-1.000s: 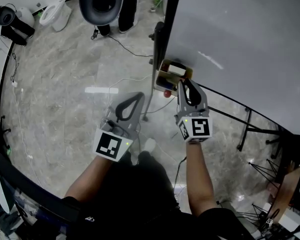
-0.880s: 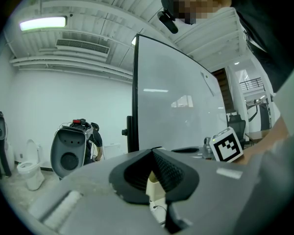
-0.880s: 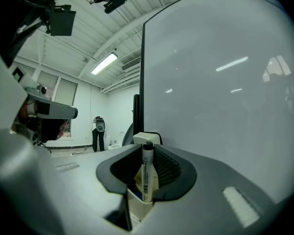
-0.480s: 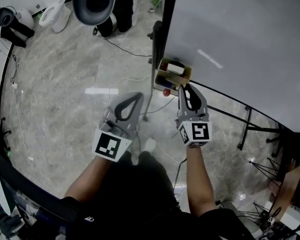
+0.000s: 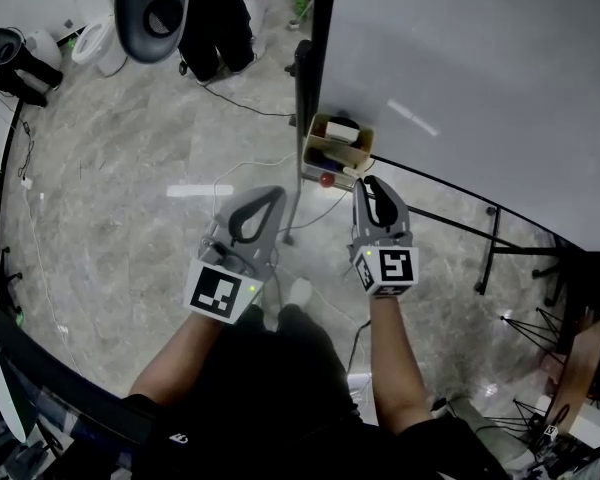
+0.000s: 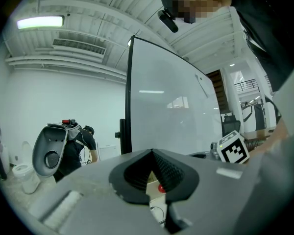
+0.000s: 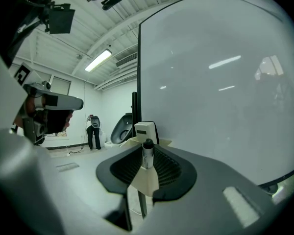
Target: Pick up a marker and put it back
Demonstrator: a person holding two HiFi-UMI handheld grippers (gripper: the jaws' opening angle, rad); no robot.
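While the left gripper (image 6: 153,152) is held idle, its pads pressed together on nothing, the right gripper (image 7: 147,150) does the work. Its fingertips pinch a marker (image 7: 147,156) upright, black cap above the pads and pale barrel running down between them.

That upright hold suits the open-topped cardboard box (image 5: 366,154) just beyond the fingertips, at the foot of the whiteboard (image 5: 480,88). A pen would go into it end first. A corner of the box shows directly below the pinched barrel, and a white eraser block (image 7: 146,129) stands in it just behind the cap.

Whether the marker's lower end is already inside the box or just short of it I cannot tell, as the head view is too small there. A red knob (image 5: 326,180) sits under the box, left of the right fingertips.

As I judge it, the next move is to lower the barrel straight in and part the jaws only once it is seated. The left fingers sit well left of the box, presumably to leave that path free.
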